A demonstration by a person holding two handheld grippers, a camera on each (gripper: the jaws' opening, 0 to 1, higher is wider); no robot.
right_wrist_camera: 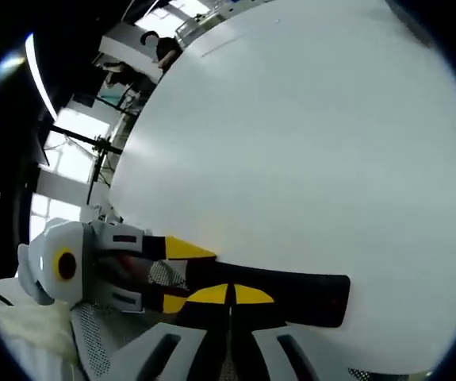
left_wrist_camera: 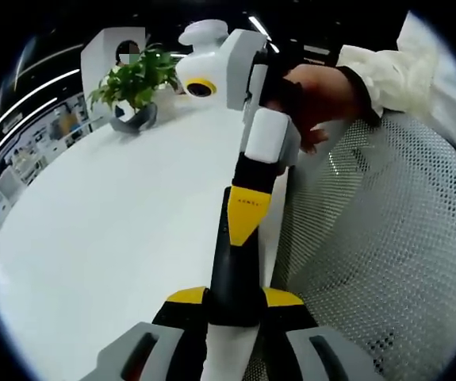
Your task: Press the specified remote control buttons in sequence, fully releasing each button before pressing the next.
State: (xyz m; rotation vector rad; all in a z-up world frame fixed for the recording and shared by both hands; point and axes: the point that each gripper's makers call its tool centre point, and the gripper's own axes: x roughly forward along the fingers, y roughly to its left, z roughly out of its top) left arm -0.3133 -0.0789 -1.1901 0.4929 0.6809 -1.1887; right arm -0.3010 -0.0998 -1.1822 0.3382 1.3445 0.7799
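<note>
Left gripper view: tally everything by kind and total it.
Remote: 1
Claws: 2 (left claw, right claw)
Plant: 1
Chair: 1
Table: 1
Total: 6

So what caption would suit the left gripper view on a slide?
Left gripper clamps a black remote while the right gripper reaches in above it, white table and potted plant behind.

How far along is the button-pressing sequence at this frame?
Done: the left gripper clamps the black remote. In hand: the right gripper, jaws together, appears to press its tips on the remote. Left: unclear, since no buttons are visible and presses cannot be counted.
</note>
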